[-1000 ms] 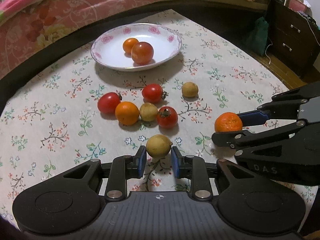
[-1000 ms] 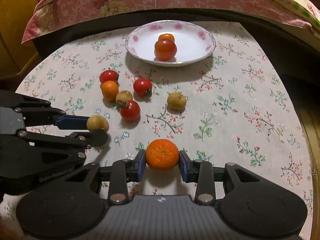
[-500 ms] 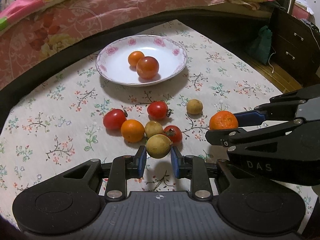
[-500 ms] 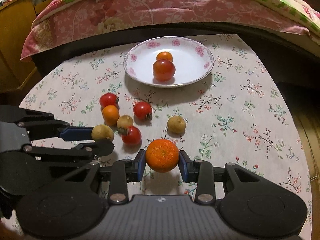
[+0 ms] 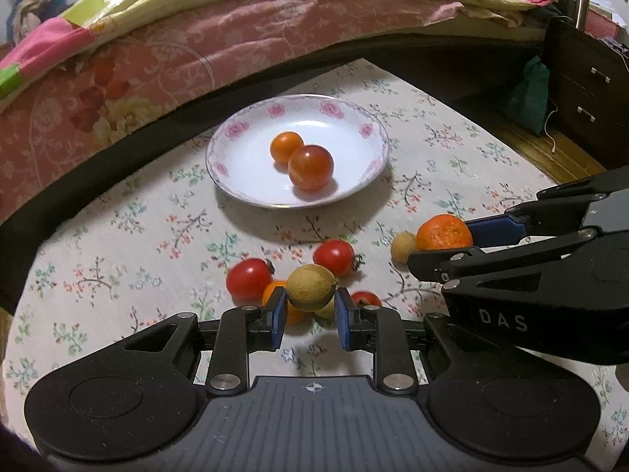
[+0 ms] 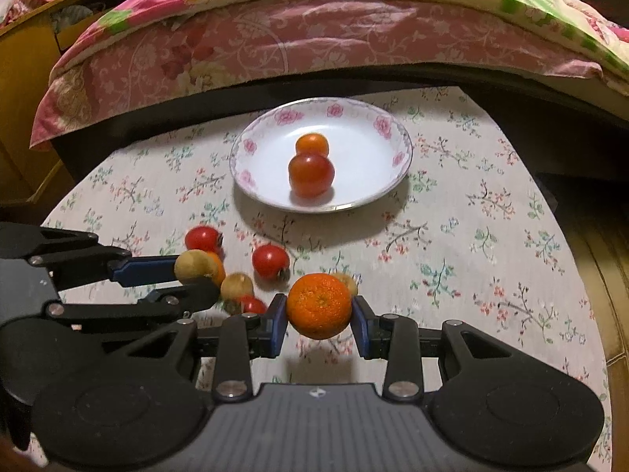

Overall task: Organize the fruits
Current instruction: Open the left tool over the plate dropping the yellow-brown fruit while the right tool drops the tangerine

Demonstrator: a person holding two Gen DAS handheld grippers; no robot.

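Note:
My left gripper (image 5: 308, 312) is shut on a tan longan (image 5: 310, 287) and holds it above the table. My right gripper (image 6: 319, 316) is shut on a mandarin (image 6: 318, 305), also lifted. Each gripper shows in the other's view: the right one with the mandarin (image 5: 444, 232), the left one with the longan (image 6: 192, 265). A white floral plate (image 5: 365, 133) at the back holds a small orange (image 5: 286, 146) and a tomato (image 5: 310, 167). Loose tomatoes (image 5: 334, 255), an orange (image 5: 273, 289) and longans (image 5: 403, 246) lie on the cloth below the grippers.
The round table wears a floral cloth (image 5: 137, 236). A bed with a pink quilt (image 5: 157, 59) runs along the far side. A dark drawer cabinet (image 5: 585, 90) and a green bag (image 5: 526, 94) stand at the right.
Both grippers have lifted their fruit off the table and moved forward toward the plate. The loose fruit now lies lower in both views.

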